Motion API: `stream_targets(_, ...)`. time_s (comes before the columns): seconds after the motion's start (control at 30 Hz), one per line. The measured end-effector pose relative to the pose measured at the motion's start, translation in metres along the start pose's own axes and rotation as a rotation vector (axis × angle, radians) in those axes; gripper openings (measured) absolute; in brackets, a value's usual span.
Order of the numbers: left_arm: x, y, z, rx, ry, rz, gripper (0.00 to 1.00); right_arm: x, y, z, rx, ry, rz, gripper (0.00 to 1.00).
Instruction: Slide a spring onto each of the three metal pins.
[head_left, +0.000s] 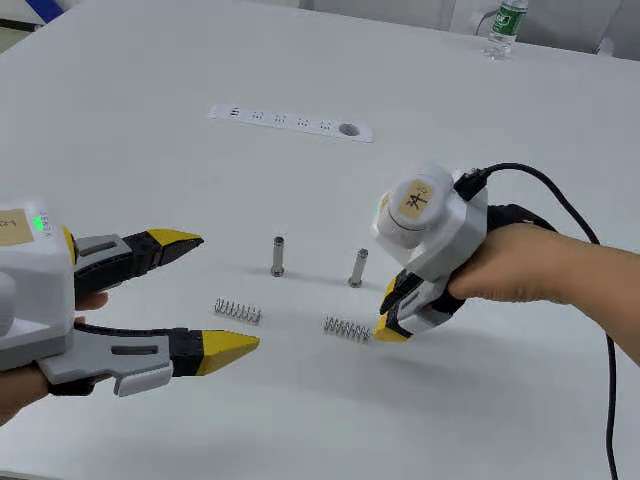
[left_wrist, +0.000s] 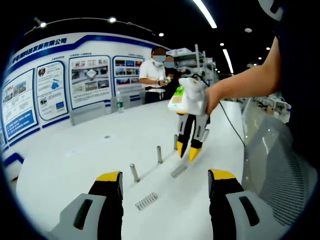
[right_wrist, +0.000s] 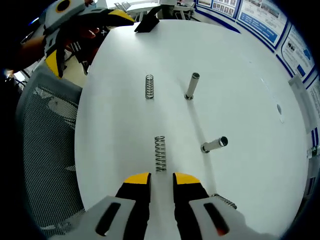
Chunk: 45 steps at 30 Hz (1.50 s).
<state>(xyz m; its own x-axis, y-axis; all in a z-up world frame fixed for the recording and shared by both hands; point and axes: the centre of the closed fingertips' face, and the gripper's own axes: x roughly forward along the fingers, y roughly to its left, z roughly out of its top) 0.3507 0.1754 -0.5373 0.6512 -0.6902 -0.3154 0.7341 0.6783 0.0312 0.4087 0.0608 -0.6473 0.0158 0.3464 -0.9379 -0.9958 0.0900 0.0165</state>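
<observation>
Left gripper (head_left: 228, 290) wide open, empty, at 9 o'clock over the table (head_left: 150, 120), right gripper (head_left: 385, 318) jaws slightly apart, holding nothing, tips at 3 o'clock of right spring (head_left: 346, 328), left spring (head_left: 237, 311) lying flat, left pin (head_left: 278, 255) and right pin (head_left: 357, 268) upright, bare, at the springs' 12 o'clock.
</observation>
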Motion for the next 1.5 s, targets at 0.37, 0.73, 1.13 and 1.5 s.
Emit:
stream_targets(0.37,0.003,-0.006,-0.003,0.006,0.011,-0.018,0.7,0.017,0.003,0.003,-0.034,0.019,0.011,0.15)
stream_targets(0.73,0.006,-0.011,-0.004,0.009,0.017,-0.032,0.7,0.024,0.002,-0.001,-0.06,0.045,0.011,0.13)
stream_targets(1.13,0.017,-0.02,-0.004,0.023,0.023,-0.066,0.69,0.023,0.003,-0.003,-0.045,0.045,0.009,0.12)
stream_targets(1.5,0.029,-0.03,-0.008,0.038,0.048,-0.116,0.67,0.006,0.014,-0.004,-0.037,0.043,0.027,0.12)
